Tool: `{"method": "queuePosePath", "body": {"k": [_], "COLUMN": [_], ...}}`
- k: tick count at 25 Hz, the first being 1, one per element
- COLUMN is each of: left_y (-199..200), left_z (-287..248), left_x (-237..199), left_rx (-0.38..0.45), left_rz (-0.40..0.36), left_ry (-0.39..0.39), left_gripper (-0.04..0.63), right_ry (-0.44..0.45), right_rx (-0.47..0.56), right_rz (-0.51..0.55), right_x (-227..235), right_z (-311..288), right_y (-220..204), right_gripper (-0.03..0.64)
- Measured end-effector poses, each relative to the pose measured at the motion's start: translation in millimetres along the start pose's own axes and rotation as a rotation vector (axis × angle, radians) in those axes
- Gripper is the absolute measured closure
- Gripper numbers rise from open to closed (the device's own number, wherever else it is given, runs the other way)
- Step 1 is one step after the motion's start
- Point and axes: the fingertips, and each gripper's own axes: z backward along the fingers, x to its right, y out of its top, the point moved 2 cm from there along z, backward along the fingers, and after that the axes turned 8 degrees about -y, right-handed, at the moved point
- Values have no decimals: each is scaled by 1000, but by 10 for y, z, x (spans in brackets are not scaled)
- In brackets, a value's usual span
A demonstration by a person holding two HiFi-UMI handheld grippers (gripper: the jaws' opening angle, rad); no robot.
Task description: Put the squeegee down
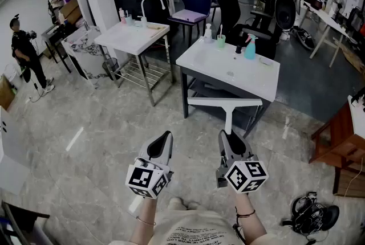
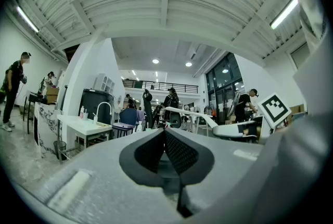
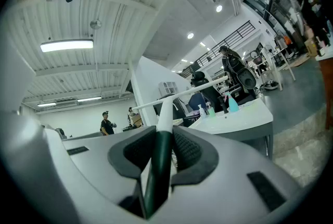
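Clamps the right claw (image 1: 228,137) on the handle of the white squeegee (image 1: 225,102), blade level, near the white worktop (image 1: 254,78). Holds the left claw (image 1: 165,137) closed, empty.

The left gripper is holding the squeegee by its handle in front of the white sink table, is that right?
Not quite. The right gripper holds the squeegee by its handle, in front of the white sink table; the right gripper view shows its jaws closed on the handle. The left gripper is shut and empty.
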Motion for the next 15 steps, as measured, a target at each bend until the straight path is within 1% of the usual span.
{"method": "queuePosePath", "body": {"k": [8, 15], "left_y": [-23, -67], "left_z": [82, 101], "left_x": [-119, -117], "left_rx": [-9, -20], "left_rz": [5, 12], "left_ry": [35, 48], "left_gripper": [574, 574], "right_ry": [-12, -14], "right_rx": [3, 0], "right_rz": [15, 34], "right_x": [29, 54], "right_z": [2, 7], "right_y": [19, 2], "right_gripper": [520, 518]}}
